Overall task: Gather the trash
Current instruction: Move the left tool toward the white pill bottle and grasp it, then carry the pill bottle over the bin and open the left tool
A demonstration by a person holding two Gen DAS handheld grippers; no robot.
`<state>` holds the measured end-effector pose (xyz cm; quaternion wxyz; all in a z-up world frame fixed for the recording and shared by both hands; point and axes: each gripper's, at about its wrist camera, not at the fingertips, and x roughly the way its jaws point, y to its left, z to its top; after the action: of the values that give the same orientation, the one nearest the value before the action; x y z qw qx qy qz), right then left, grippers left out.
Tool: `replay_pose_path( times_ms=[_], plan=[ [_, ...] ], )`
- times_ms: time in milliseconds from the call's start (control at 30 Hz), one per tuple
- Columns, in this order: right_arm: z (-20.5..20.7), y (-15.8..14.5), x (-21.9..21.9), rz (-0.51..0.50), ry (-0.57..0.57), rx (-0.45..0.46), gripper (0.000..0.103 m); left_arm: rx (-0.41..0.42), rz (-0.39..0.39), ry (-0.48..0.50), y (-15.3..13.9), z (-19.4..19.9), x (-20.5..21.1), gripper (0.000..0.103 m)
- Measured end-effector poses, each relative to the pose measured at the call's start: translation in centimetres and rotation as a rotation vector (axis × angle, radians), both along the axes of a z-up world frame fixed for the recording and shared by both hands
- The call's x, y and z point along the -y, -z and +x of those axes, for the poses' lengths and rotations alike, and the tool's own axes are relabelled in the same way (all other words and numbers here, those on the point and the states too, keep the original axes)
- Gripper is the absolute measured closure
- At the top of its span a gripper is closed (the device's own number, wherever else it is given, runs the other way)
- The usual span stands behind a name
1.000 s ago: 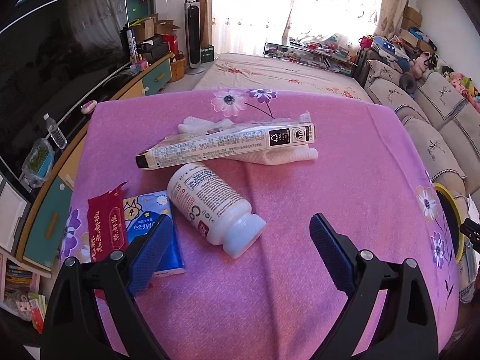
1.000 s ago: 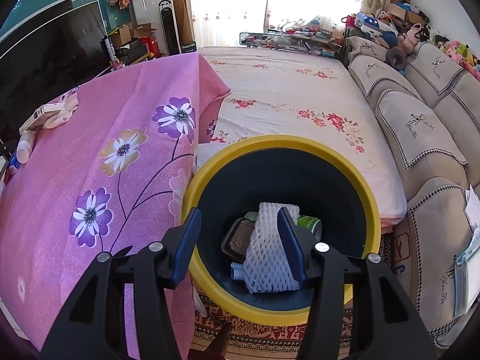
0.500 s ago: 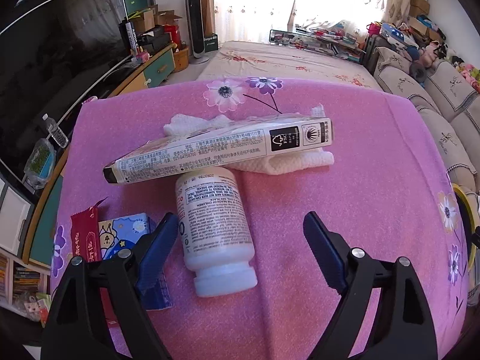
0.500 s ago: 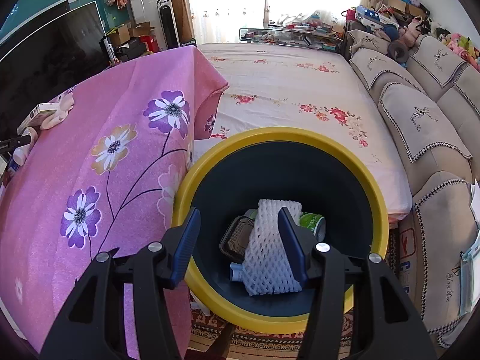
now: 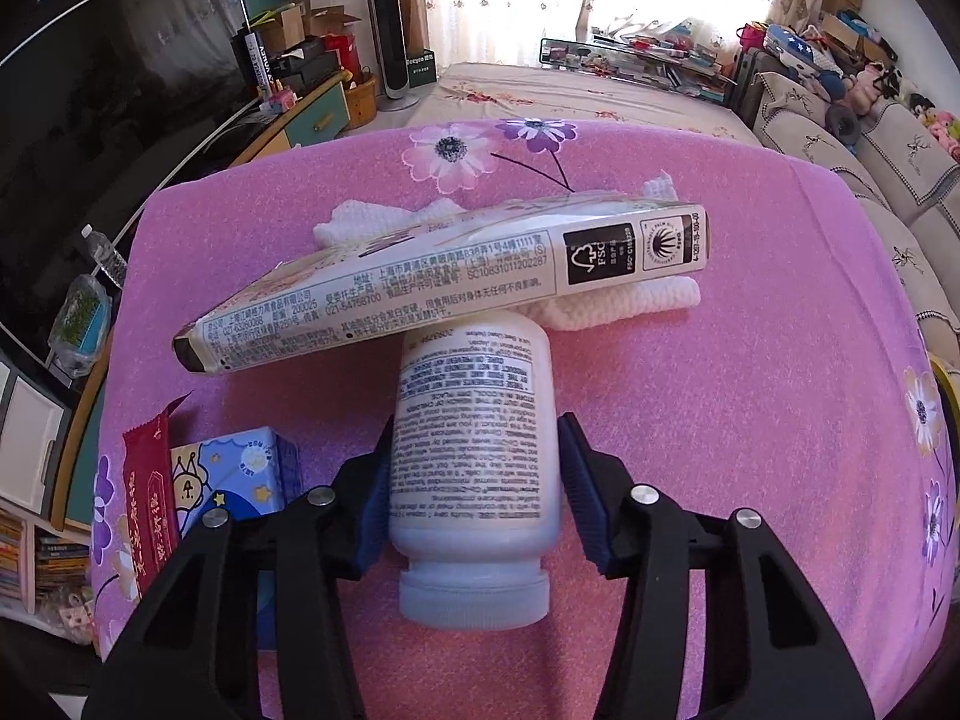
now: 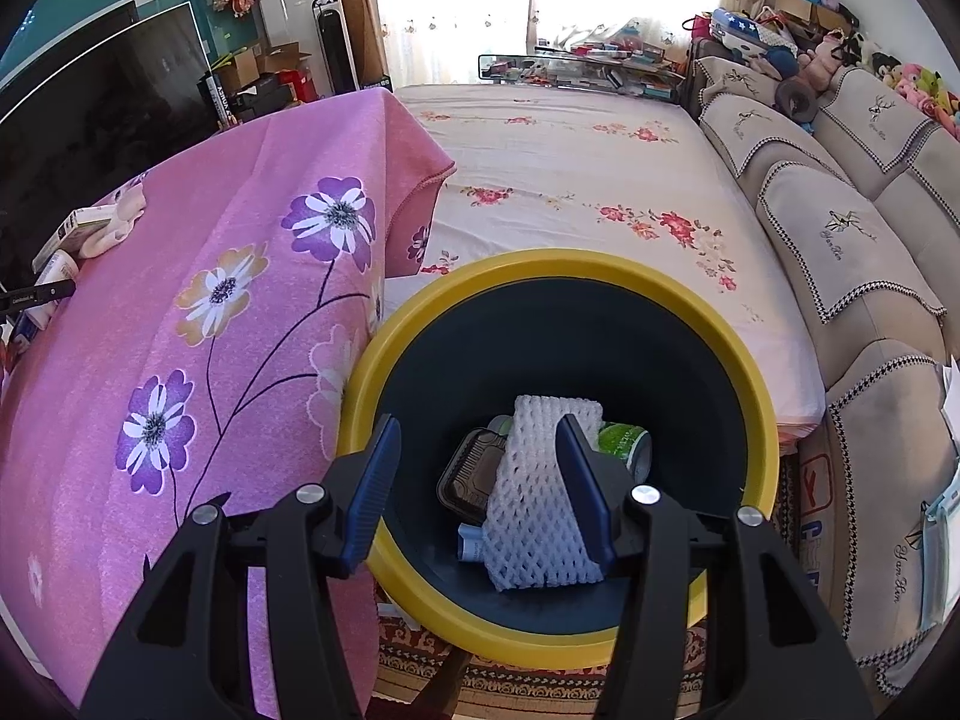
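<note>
Left hand-held gripper (image 5: 474, 480): your jaws were closing around the white bottle (image 5: 474, 450), pads at its sides.
Bottle: it lay on the pink tabletop (image 5: 750, 390), cap toward you, far end under the carton (image 5: 444, 282).
Right hand-held gripper (image 6: 477, 480): you held it half open, empty, over the bin (image 6: 540, 264).
Bin: foam net (image 6: 534, 516) and can (image 6: 624, 444) inside.

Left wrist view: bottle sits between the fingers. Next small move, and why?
Probably finish closing, then lift straight up a little. The left hand-held gripper is closing around the white bottle, which lies on the pink cloth. The bottle's far end sits under the long carton, so a slow lift avoids dragging it.
</note>
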<state>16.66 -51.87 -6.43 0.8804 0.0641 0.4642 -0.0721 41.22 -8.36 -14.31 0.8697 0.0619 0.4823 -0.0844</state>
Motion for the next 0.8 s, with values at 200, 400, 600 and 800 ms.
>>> replay_pose_path(
  times_ms=[200, 400, 600, 800],
  plan=[
    [-0.2, -0.1, -0.3, -0.001, -0.007, 0.003, 0.052, 0.0, -0.015, 0.006, -0.2, -1.2, -0.3, 0.056],
    [-0.8, -0.7, -0.4, -0.004, -0.004, 0.015, 0.052, 0.027, -0.024, 0.052, -1.1, -5.3, 0.3, 0.056],
    [-1.9, -1.6, -0.2, -0.008, 0.002, 0.036, 0.052, 0.072, -0.033, 0.153, -3.7, -10.9, 3.4, 0.056],
    [-3.4, -2.5, 0.5, -0.012, 0.023, 0.058, 0.052, 0.125, -0.079, 0.272, -7.3, -15.9, 7.7, 0.056]
  ],
)
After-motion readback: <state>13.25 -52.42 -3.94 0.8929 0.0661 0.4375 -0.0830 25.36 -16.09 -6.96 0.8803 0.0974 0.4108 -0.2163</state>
